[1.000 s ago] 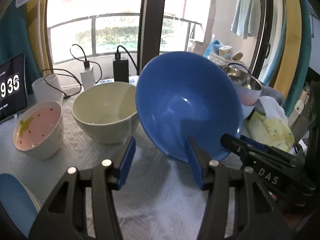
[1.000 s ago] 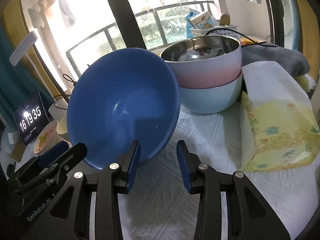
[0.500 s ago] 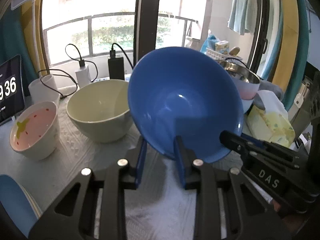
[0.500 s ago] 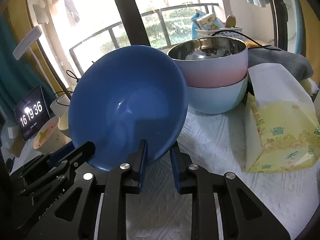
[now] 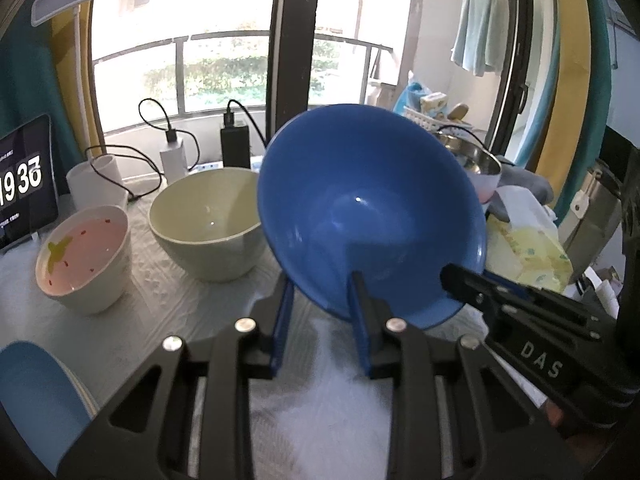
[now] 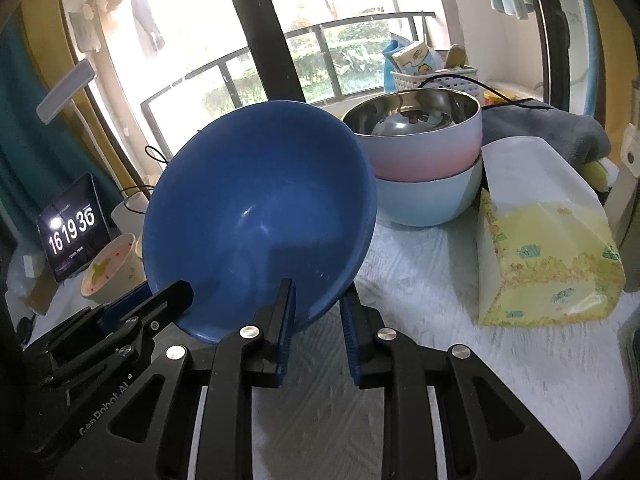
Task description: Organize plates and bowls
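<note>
Five bowls (image 5: 370, 216) (two stacked); one clock (image 6: 74, 230); one tissue pack (image 6: 548, 256)

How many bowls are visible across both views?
5: blue bowl tilted, gripped at its rim; cream bowl left of it; strawberry-print bowl farther left; steel-lined pink bowl nested in pale-blue bowl. More may be hidden.

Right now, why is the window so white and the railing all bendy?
Left wrist view: daylight overexposes the window, and a small glint sits inside the blue bowl. Right wrist view: the fisheye lens bows the railing, and the tablecloth near the edge looks smeared. Both views: dark corners come from the round lens.
</note>
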